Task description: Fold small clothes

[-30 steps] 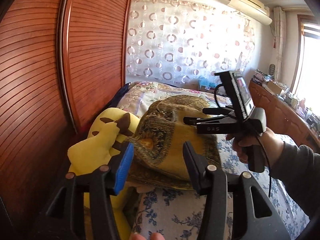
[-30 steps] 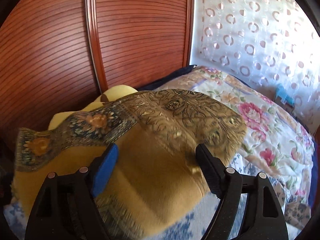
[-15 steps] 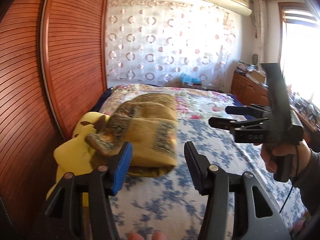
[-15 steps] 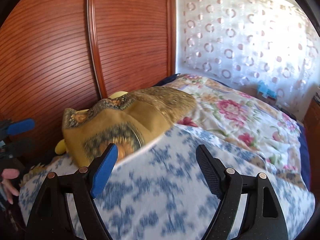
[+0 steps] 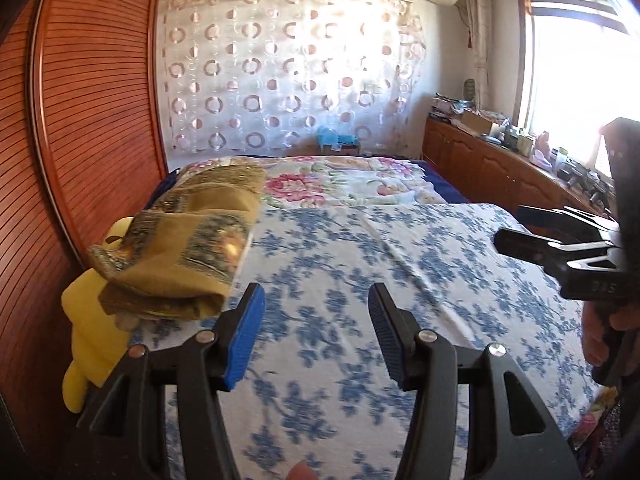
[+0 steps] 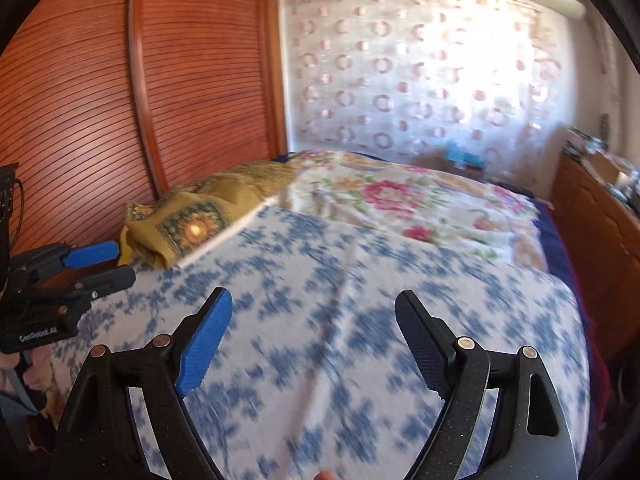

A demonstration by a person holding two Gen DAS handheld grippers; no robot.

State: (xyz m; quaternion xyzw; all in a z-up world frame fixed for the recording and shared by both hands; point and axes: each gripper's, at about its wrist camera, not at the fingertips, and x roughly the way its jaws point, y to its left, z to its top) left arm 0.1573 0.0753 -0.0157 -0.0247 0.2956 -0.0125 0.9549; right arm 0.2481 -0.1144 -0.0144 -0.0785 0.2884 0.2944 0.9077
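Note:
A folded mustard-yellow patterned cloth (image 5: 188, 252) lies at the left edge of the bed, partly on a yellow plush toy (image 5: 92, 320); it also shows in the right wrist view (image 6: 200, 216). My left gripper (image 5: 316, 316) is open and empty, over the blue-flowered sheet (image 5: 400, 280), to the right of the cloth. My right gripper (image 6: 314, 320) is open and empty, over the sheet (image 6: 360, 300). The right gripper also shows at the right of the left wrist view (image 5: 532, 232), and the left gripper at the left of the right wrist view (image 6: 100, 264).
A red-brown slatted wardrobe (image 5: 88, 120) stands close along the bed's left side. A pink-flowered quilt (image 5: 352, 184) covers the far end of the bed. A wooden cabinet (image 5: 500, 172) with clutter runs along the right wall under a window.
Both grippers have pulled back from the folded cloth and moved right over the blue-flowered sheet. The cloth stays at the bed's left edge. Both grippers stay open.

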